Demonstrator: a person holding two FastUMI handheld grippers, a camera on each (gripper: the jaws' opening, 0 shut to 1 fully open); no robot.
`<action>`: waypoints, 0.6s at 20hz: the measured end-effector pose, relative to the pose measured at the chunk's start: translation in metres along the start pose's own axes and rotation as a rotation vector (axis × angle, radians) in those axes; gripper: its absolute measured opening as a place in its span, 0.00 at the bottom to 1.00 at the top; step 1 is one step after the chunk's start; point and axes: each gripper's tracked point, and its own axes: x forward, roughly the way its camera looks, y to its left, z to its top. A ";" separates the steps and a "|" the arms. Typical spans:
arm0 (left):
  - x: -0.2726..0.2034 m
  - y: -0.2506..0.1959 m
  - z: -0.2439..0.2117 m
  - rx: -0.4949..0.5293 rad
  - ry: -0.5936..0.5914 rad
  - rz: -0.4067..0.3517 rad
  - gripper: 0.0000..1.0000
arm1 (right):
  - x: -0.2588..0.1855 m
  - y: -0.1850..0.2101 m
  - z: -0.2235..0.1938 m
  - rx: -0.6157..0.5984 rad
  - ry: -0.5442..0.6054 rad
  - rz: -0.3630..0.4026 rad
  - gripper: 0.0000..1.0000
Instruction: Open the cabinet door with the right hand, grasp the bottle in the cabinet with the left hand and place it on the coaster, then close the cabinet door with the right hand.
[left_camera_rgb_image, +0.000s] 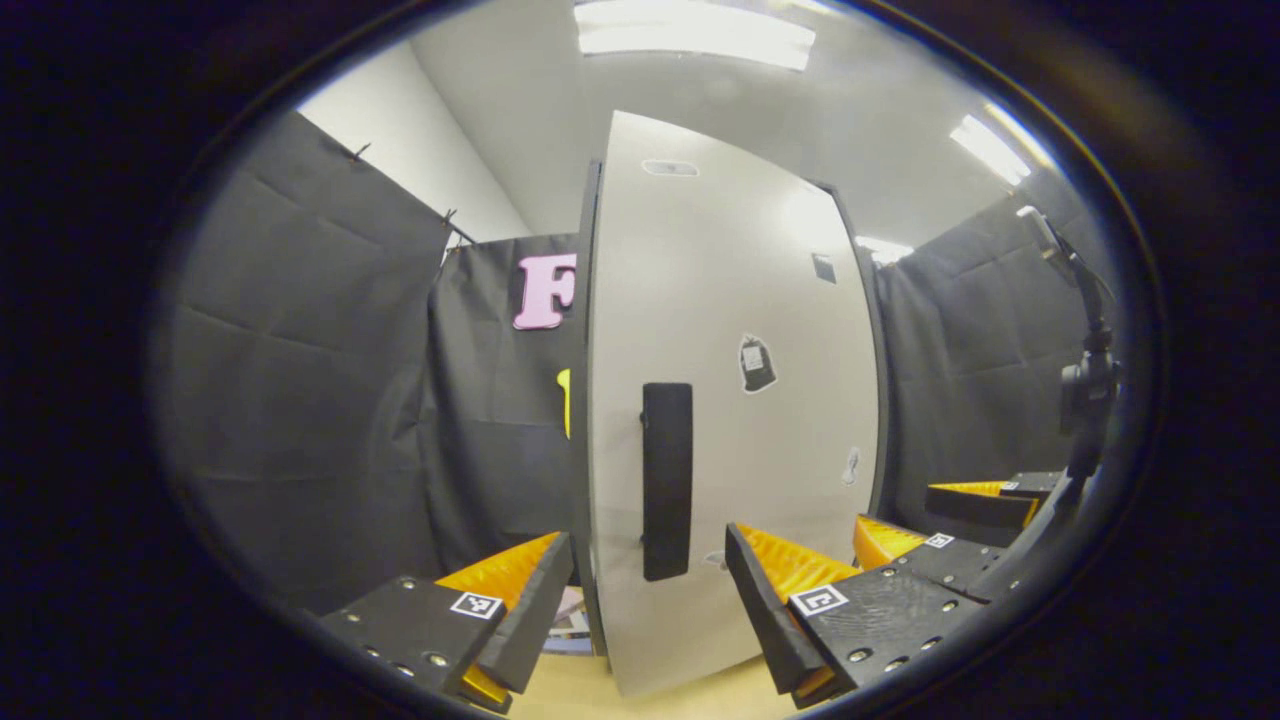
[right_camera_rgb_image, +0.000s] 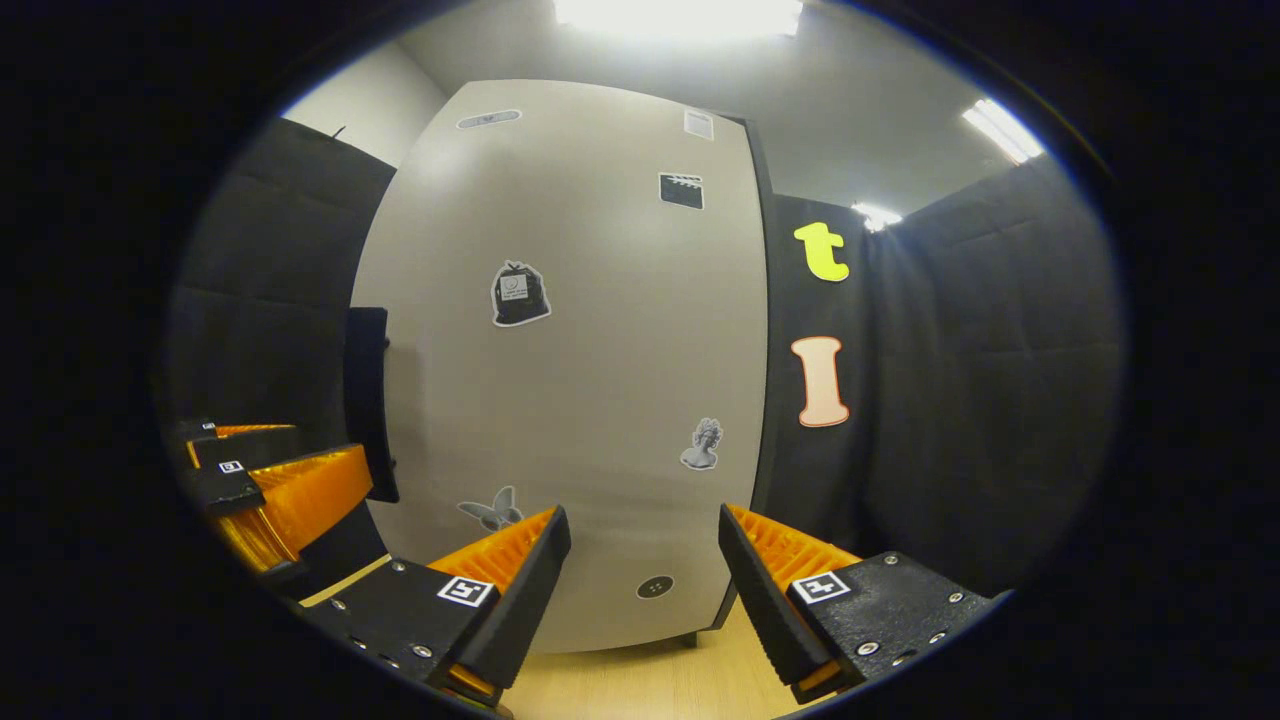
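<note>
The cabinet's pale door (left_camera_rgb_image: 730, 330) is shut, so what stands inside is hidden. Its black vertical handle (left_camera_rgb_image: 667, 480) is on the door's left side. My left gripper (left_camera_rgb_image: 648, 540) is open just in front of that handle, with nothing between its fingers. In the right gripper view the same door (right_camera_rgb_image: 580, 330) carries several stickers and the handle (right_camera_rgb_image: 367, 400) sits at its left edge. My right gripper (right_camera_rgb_image: 642, 515) is open, facing the door's lower middle and holding nothing. Each gripper appears beside the other: the right gripper (left_camera_rgb_image: 897, 508) and the left gripper (right_camera_rgb_image: 330, 442).
The cabinet stands on a light wooden table (right_camera_rgb_image: 650, 680). A small patterned flat thing (left_camera_rgb_image: 570, 620) lies by the cabinet's left foot; I cannot tell what it is. A black camera mount (left_camera_rgb_image: 1090, 380) rises at the right. Black cloth walls surround the booth.
</note>
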 end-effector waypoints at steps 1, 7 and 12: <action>0.003 -0.002 -0.003 0.011 0.008 -0.003 0.88 | -0.001 0.000 0.000 -0.004 -0.001 0.003 0.92; 0.005 -0.018 -0.016 0.005 0.058 -0.039 0.93 | -0.001 -0.005 -0.008 0.015 0.014 0.020 0.93; 0.007 -0.020 -0.023 -0.006 0.078 -0.042 0.88 | -0.002 -0.014 -0.007 0.032 0.005 0.011 0.93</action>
